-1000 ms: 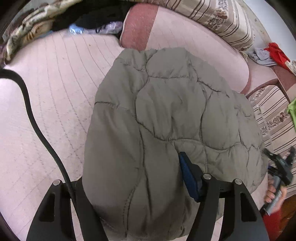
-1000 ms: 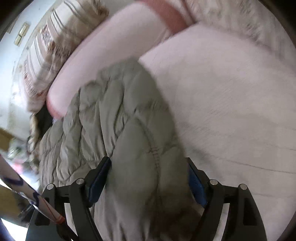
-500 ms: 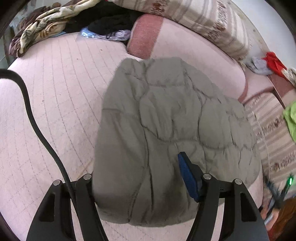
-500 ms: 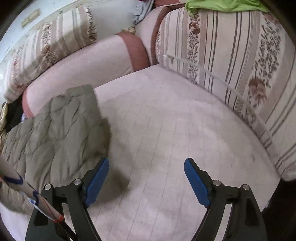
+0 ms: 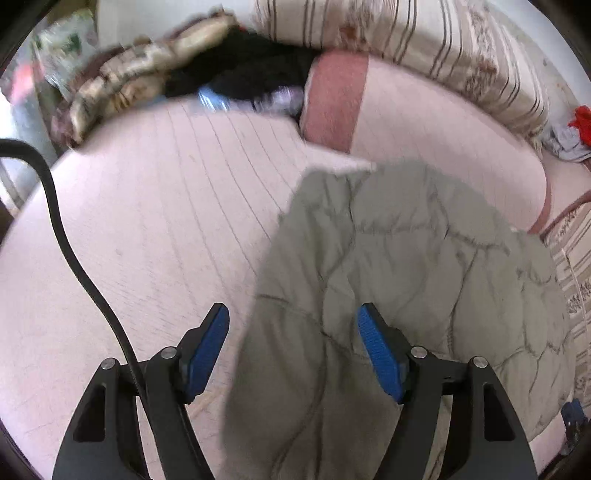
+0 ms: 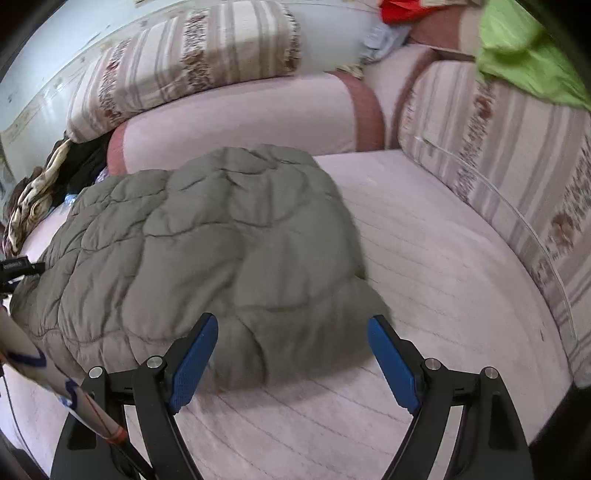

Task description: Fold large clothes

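A grey-green quilted jacket (image 5: pixel 406 280) lies folded in a thick bundle on the pale pink sofa seat (image 5: pixel 147 229). It also shows in the right wrist view (image 6: pixel 207 240). My left gripper (image 5: pixel 293 350) is open with its blue pads apart, and the jacket's near left edge lies between and under the jaws. My right gripper (image 6: pixel 293 358) is open and empty, just in front of the jacket's near right edge. Neither gripper pinches the cloth.
Striped floral cushions (image 6: pixel 517 166) and pink bolsters (image 6: pixel 240 114) line the sofa back and right side. A heap of dark and patterned clothes (image 5: pixel 177 74) lies at the far left. A green cloth (image 6: pixel 528 66) and a red cloth (image 6: pixel 406 9) lie on the cushions.
Both grippers have let go of the jacket and opened. The left one has pulled back and to the left; the right one has swung back to face the jacket's right edge.
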The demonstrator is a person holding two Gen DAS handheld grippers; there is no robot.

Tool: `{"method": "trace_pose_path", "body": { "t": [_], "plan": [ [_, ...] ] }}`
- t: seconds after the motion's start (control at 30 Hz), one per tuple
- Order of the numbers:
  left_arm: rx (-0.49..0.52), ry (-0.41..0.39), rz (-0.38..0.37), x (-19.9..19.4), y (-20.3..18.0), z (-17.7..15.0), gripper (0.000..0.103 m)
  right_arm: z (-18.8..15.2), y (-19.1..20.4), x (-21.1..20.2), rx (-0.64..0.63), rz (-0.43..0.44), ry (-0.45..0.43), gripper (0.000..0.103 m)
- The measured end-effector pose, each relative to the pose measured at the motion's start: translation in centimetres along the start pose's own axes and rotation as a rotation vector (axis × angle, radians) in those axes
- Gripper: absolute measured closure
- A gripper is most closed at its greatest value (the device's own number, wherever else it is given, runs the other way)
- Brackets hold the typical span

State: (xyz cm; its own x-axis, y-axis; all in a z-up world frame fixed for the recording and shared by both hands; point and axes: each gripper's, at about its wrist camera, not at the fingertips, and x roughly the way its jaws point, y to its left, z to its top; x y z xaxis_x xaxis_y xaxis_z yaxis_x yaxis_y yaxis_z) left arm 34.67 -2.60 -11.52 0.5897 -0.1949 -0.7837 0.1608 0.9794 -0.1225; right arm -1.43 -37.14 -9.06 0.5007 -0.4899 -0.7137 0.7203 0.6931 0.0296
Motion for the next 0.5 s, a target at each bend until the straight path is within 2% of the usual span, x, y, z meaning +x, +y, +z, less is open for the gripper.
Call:
{"method": "trace_pose_path", "body": {
  "t": [0.17,0.23,0.37,0.5],
  "plan": [
    [0.021,-0.195,0.094,-6.5,0.8,-0.6,0.031,0.6,1.1,4.3,0.005,-0.029,0.037,0.013],
    [0.003,-0.269,0.131,-9.5,1.5,-1.3,0.024,1.0,1.4,4.8,-0.01,-0.045,0.035,0.012],
    [-0.027,-0.386,0.161,-14.4,2.0,-3.4,0.023,1.1,1.0,2.8,0.021,-0.023,0.027,0.012],
    [-0.018,-0.426,0.176,-17.9,1.7,-5.2,0.018,-0.4,1.5,-1.2,0.002,-0.014,-0.02,0.012]
  ]
}}
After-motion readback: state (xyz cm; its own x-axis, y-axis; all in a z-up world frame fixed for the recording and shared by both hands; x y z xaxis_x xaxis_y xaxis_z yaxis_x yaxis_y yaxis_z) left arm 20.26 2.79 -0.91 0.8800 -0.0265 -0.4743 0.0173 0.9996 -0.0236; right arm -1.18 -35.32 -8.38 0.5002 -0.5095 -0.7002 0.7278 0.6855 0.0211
